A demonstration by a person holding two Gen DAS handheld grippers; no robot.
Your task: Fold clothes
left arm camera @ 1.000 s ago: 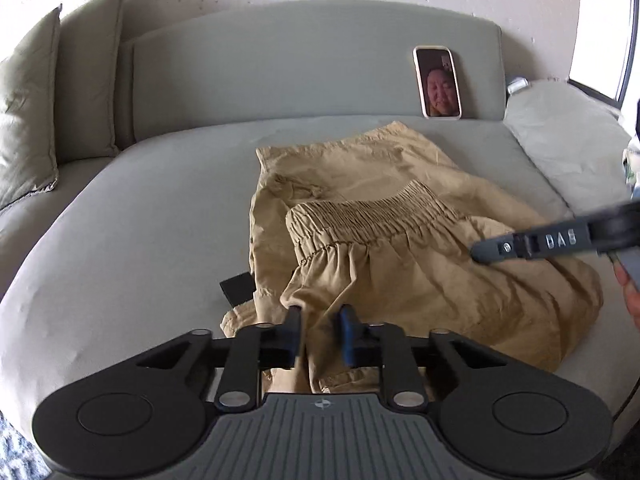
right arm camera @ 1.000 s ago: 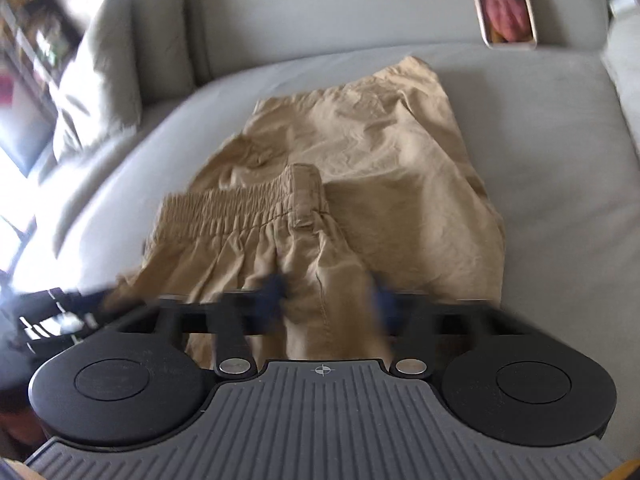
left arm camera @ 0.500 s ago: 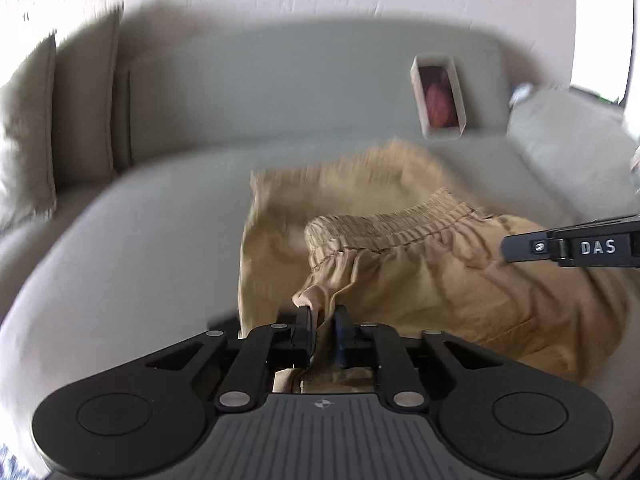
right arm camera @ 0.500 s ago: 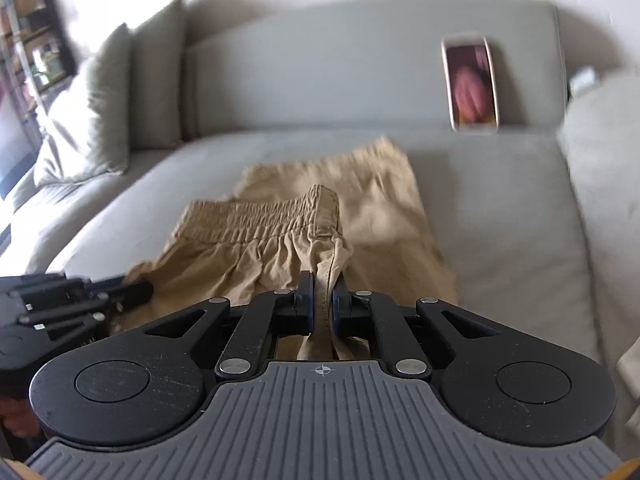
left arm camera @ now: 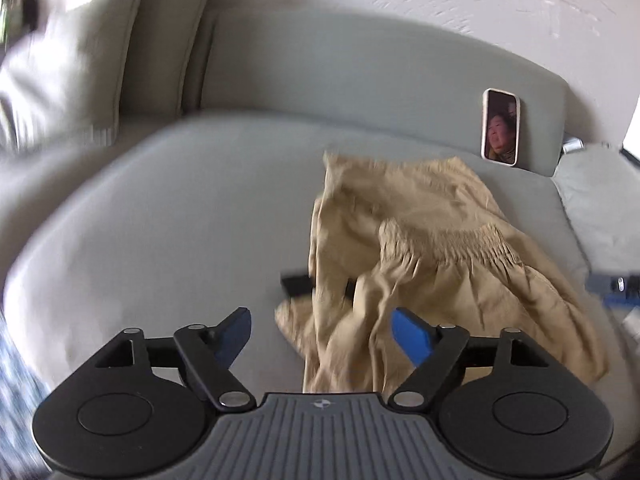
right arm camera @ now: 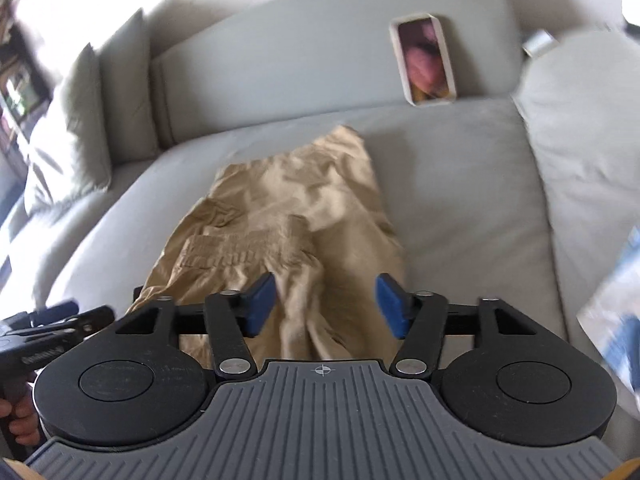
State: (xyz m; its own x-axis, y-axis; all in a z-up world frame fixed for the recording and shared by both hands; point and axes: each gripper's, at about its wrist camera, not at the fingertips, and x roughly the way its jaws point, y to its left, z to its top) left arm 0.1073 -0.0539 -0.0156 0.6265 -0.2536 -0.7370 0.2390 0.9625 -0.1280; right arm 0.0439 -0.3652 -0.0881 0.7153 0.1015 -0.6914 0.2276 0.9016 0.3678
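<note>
Tan shorts (left arm camera: 432, 248) with a gathered elastic waistband (left arm camera: 448, 240) lie folded over in a loose heap on the grey sofa seat (left arm camera: 180, 220). In the right wrist view the shorts (right arm camera: 304, 216) stretch from the seat's middle toward me. My left gripper (left arm camera: 322, 330) is open and empty, just above the near left edge of the cloth. My right gripper (right arm camera: 326, 300) is open and empty over the near end of the shorts. The left gripper also shows at the left edge of the right wrist view (right arm camera: 52, 320).
A phone (left arm camera: 500, 132) leans upright against the sofa back behind the shorts. Grey cushions (left arm camera: 80, 64) stand at the left and a pale pillow (right arm camera: 580, 128) lies at the right. A small black object (left arm camera: 298, 284) sticks out from under the shorts' left edge.
Both grippers were shut on the near edge of the shorts half a second ago; both have opened and let go. The cloth has dropped onto the seat.
</note>
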